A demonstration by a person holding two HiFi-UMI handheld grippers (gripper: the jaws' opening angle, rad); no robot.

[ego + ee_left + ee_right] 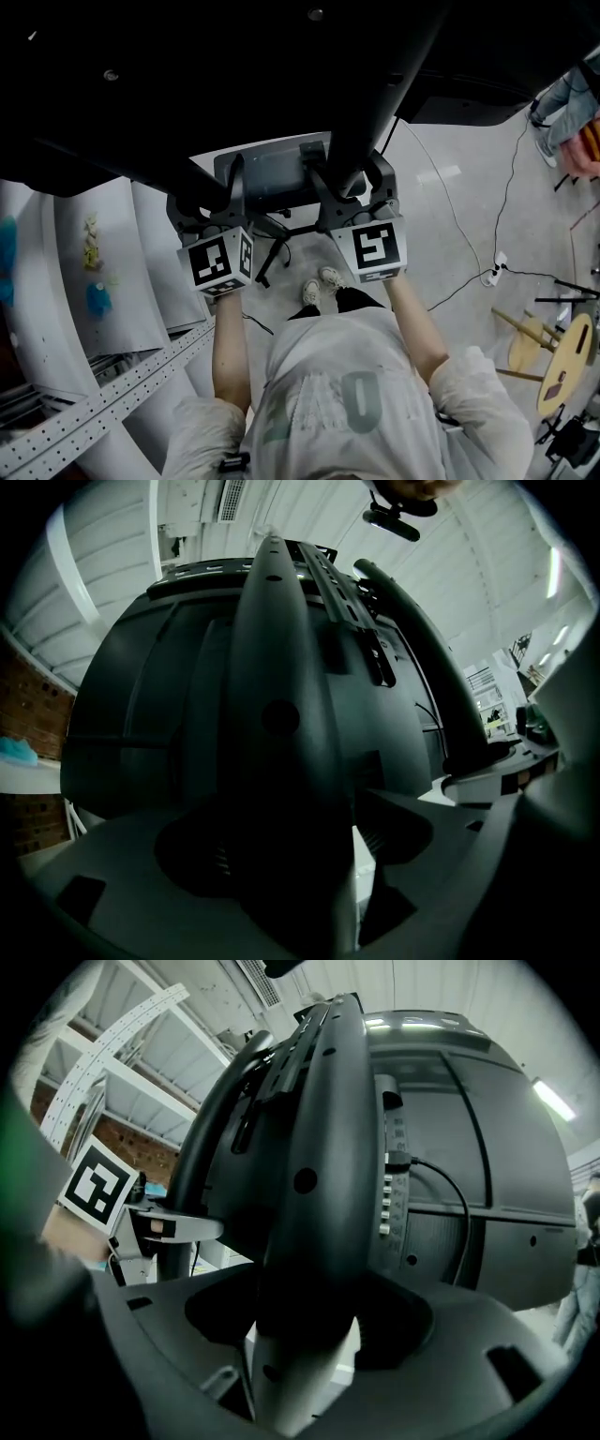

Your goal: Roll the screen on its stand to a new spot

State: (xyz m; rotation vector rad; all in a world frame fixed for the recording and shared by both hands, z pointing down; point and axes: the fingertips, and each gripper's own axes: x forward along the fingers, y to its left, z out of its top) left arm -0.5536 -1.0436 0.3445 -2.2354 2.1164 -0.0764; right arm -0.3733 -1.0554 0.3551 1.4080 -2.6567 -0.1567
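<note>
Head view: screen (187, 84) fills 12 o'clock, tipped over the person, its dark back towards the camera. Stand base (272, 173) is on the floor just past the shoes (319, 286).

Left tongs (202, 214) at 10 o'clock from the shoes, right tongs (361, 204) at 1 o'clock. Both reach up to the stand's two posts.

Left gripper view: left tongs (309, 855) are at full spread with the left post (281, 705) standing between the jaws. There's a bright gap at the post's 3 o'clock side, so the pads aren't clamping. Screen back (141, 714) sits behind the post from 9 to 12 o'clock.

Right gripper view: right tongs (314, 1326) are also at full spread, with the right post (319, 1147) between the jaws. Light slivers show on both sides of the post low down, so no clamp here either. Screen back (497, 1194) is at 3 o'clock, with a cable (455, 1194) plugged in beside a column of ports. The left tongs' marker cube (97, 1185) is at 9 o'clock.

Floor in head view: power strip (495, 267) with cords at 3 o'clock, wooden stool (553, 352) at 4 o'clock, perforated rail (103, 403) at 8 o'clock.
</note>
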